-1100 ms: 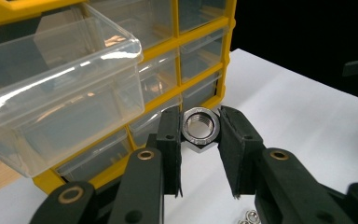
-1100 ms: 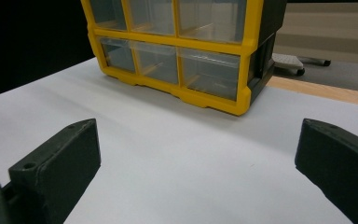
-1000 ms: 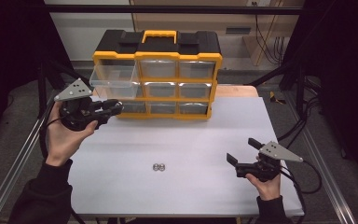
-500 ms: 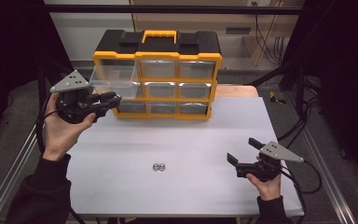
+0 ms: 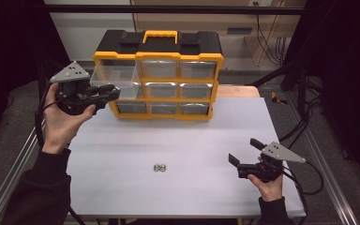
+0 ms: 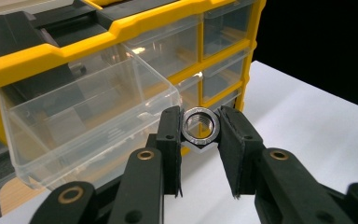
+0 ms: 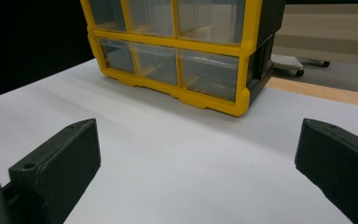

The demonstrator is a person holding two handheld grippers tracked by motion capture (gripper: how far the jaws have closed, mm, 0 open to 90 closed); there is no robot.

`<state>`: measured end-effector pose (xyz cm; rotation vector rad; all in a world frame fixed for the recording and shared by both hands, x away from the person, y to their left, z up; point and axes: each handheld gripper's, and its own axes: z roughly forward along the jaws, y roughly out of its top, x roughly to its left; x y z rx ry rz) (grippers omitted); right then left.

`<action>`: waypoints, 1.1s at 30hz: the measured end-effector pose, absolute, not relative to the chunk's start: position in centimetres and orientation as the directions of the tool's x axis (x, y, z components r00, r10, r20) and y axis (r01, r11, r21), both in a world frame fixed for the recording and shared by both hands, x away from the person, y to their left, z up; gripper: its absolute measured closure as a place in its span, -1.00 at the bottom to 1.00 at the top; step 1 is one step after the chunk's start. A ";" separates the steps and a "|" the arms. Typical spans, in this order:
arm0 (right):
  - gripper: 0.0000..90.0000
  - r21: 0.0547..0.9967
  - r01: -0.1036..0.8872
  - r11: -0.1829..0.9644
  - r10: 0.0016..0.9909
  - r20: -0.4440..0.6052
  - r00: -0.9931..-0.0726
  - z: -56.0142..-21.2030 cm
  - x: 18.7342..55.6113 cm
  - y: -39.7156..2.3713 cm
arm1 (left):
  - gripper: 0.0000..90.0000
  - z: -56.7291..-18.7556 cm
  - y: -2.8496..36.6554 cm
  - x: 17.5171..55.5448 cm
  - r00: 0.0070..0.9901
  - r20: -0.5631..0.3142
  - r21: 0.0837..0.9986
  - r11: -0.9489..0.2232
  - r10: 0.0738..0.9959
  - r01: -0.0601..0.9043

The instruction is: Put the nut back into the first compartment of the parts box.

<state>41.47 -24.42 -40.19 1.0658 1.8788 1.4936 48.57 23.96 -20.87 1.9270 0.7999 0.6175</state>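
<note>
Left tongs (image 6: 200, 135) pinch a steel hex nut (image 6: 200, 128) between the pads, narrow gap, held up at the front of the pulled-out clear drawer (image 6: 88, 116) in the top left of the yellow organizer (image 5: 159, 75). Right tongs (image 5: 243, 152) spread wide, holding nothing, low over the white desk (image 5: 183, 140). Two more nuts (image 5: 159, 167) lie mid-desk

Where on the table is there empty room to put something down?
The widest bare stretch of the white table runs between the yellow drawer box at the back and the two nuts near the front. It is crowded at the box's left, where the left gripper holds a nut beside the pulled-out drawer.
</note>
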 end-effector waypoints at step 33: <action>-0.99 0.961 0.260 0.097 0.824 0.069 -0.562 -40.2 41.5 -24.4 | 0.55 -19.0 23.7 51.7 0.599 0.106 0.889 -0.346 0.793 0.301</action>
